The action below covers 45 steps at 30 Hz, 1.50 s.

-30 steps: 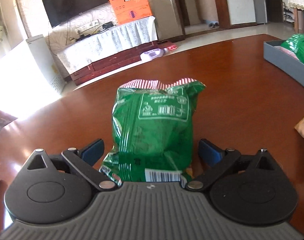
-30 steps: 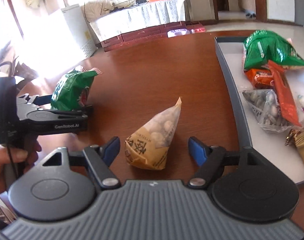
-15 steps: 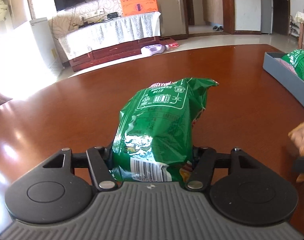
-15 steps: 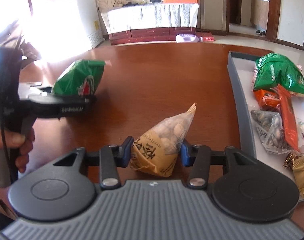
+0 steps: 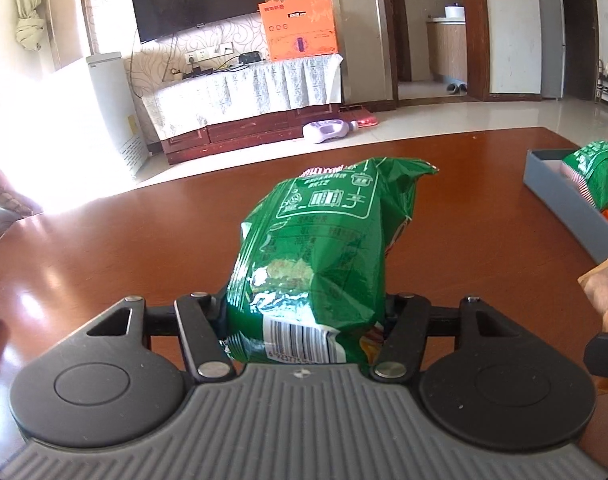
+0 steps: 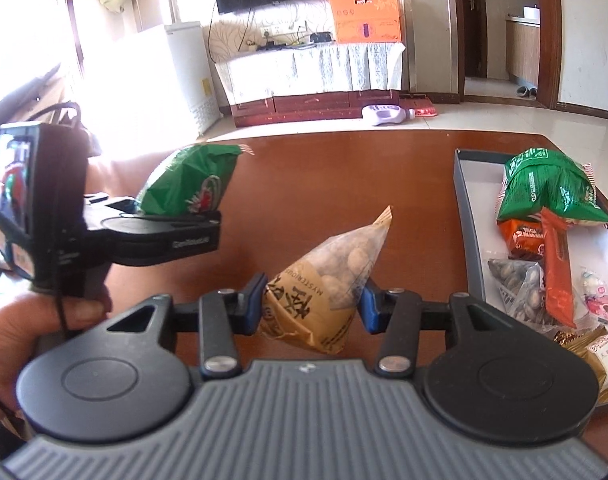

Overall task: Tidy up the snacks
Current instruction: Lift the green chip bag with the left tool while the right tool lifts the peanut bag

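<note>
My left gripper is shut on a green snack bag, which it holds lifted above the brown table. In the right wrist view the same green snack bag sticks out of the left gripper, which a hand holds at the left. My right gripper is shut on a triangular tan pouch of nuts, raised off the table. A grey tray with several snack packs lies at the right; its corner, the grey tray, also shows in the left wrist view.
In the tray lie another green bag, an orange pack and a clear pouch of nuts. The table's far edge gives onto a tiled floor with a purple bottle. A TV cabinet stands behind.
Both grippers went from open around their snacks to shut on them. The green bag and the tan pouch have both come up off the table and tilted.
</note>
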Motion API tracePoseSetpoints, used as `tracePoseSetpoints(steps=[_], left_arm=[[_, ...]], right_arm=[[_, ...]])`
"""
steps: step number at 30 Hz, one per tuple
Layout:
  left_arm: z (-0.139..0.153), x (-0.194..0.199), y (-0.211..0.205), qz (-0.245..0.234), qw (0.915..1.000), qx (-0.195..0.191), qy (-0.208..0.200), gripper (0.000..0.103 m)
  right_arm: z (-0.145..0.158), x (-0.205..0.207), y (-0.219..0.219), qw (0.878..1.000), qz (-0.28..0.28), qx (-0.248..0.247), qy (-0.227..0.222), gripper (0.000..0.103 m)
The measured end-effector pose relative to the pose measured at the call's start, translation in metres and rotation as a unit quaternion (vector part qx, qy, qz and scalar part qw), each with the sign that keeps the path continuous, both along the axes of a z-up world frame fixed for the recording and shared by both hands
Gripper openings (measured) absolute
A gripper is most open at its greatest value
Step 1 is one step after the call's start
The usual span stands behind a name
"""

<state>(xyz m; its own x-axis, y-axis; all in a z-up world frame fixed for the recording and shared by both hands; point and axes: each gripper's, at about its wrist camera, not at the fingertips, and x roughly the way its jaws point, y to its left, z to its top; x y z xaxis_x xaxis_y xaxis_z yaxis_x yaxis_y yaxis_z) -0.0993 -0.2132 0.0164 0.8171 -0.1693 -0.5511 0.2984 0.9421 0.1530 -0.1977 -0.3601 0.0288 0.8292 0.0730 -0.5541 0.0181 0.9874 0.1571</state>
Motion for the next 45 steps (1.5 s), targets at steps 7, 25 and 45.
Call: tracePoseSetpoints(steps=[7,25,45], left_arm=[[0.007,-0.002,-0.013,-0.007,0.9999,-0.008,-0.005,0.066],[0.026,-0.005,-0.029,-0.021,0.9993,-0.020,-0.024,0.066],[0.041,-0.015,-0.077,-0.057,0.9972,-0.042,-0.027,0.066]], right_arm=[[0.006,-0.003,-0.006,1.000,-0.004,0.006,-0.011,0.049],[0.016,-0.012,-0.014,0.999,-0.004,0.007,-0.034,0.050],[0.023,-0.029,-0.041,0.998,-0.031,0.011,-0.044,0.050]])
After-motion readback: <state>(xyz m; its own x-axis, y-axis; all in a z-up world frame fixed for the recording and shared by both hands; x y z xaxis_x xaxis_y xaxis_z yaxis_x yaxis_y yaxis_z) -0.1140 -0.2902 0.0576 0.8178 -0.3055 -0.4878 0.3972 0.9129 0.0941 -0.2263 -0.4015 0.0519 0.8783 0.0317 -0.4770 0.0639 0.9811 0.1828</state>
